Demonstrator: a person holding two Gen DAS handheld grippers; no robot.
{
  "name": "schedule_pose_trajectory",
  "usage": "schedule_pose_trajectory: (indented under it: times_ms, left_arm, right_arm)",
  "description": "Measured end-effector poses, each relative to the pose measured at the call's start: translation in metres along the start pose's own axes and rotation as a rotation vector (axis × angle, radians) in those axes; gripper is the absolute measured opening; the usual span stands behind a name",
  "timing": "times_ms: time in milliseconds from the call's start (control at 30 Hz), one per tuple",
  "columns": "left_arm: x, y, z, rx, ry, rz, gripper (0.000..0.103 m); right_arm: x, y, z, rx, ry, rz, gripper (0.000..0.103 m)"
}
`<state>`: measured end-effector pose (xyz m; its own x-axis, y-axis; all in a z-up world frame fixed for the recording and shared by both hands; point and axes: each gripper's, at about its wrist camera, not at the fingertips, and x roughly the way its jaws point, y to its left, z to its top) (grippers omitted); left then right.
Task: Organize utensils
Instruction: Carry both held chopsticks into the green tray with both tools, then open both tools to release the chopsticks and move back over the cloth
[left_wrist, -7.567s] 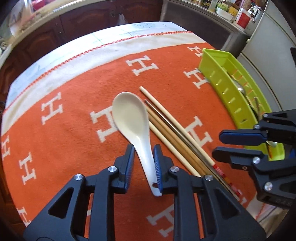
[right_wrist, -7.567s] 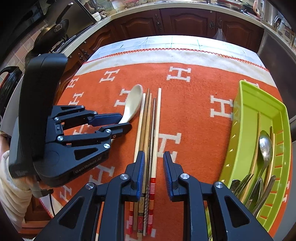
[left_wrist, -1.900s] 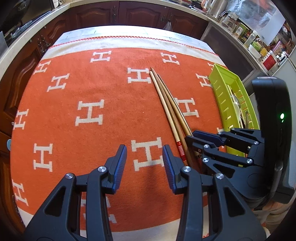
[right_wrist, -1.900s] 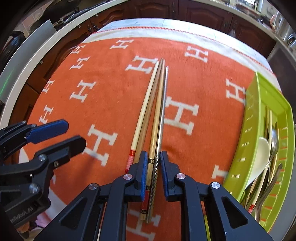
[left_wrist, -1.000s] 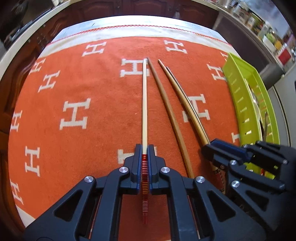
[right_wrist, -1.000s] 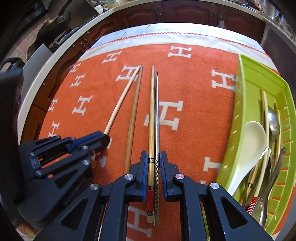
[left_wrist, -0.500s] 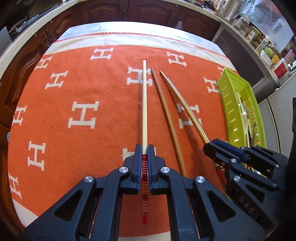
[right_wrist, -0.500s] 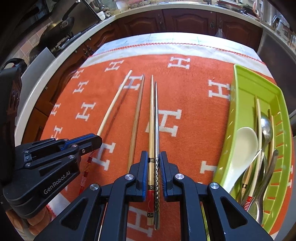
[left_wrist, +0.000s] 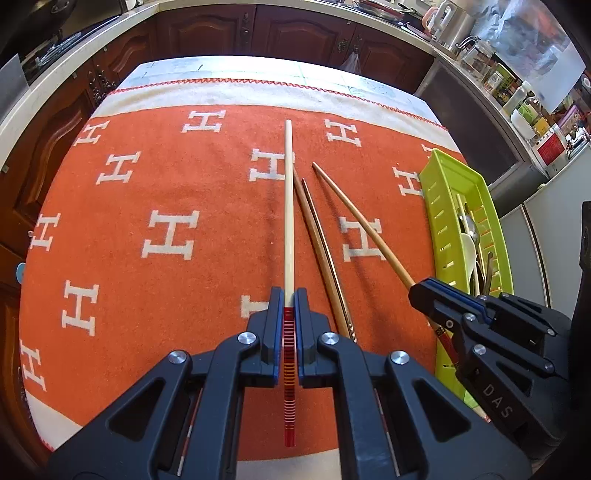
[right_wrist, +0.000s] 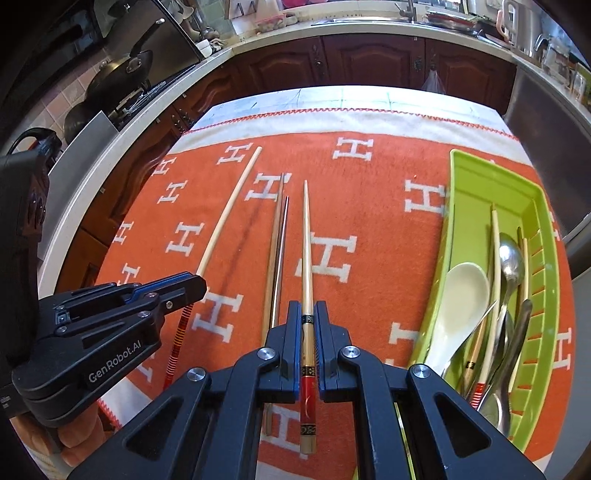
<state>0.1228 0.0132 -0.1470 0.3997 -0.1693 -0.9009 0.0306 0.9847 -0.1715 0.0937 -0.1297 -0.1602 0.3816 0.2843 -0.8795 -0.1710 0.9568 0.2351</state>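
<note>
My left gripper (left_wrist: 287, 295) is shut on a pale chopstick with a red striped end (left_wrist: 288, 206), held above the orange cloth. My right gripper (right_wrist: 307, 308) is shut on a tan chopstick with a red and black end (right_wrist: 306, 251), also lifted. A brown wooden chopstick (right_wrist: 273, 251) and a metal chopstick (right_wrist: 282, 243) lie side by side on the cloth between the two held ones. The green utensil tray (right_wrist: 480, 173) at the right holds a white ceramic spoon (right_wrist: 461, 295), a metal spoon (right_wrist: 511, 258), chopsticks and other cutlery.
The orange cloth with white H marks (left_wrist: 166, 236) covers the table, with a white border at the far edge. Dark wood cabinets (right_wrist: 369, 62) and a counter with pans (right_wrist: 122, 77) stand beyond. A fridge and shelves stand to the right in the left wrist view (left_wrist: 546, 206).
Both grippers have risen with their chopsticks. The right gripper now holds only the tan chopstick; the metal one lies on the cloth beside the brown one.
</note>
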Motion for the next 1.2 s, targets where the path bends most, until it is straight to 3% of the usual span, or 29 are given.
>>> schedule_pose_trajectory:
  times_ms: [333,700,933,1200]
  left_arm:
    - [-0.033,-0.035,0.015,0.06,-0.03,-0.075,0.003]
    - [-0.044,-0.148,0.024,0.222,0.011,-0.198,0.003]
    - [-0.013,-0.195,0.014,0.24,0.087,-0.223,0.003]
    - [0.021,-0.198,0.005,0.218,0.158,-0.215,0.003]
  right_arm:
    - [-0.057,-0.017,-0.001,0.045,-0.118,-0.007,0.005]
    - [-0.142,-0.097,-0.037,0.227,-0.248,-0.116,0.005]
    - [-0.135,-0.143,-0.067,0.346,-0.21,-0.129,0.005]
    - [-0.092,-0.164,-0.078,0.403,-0.135,-0.115,0.005]
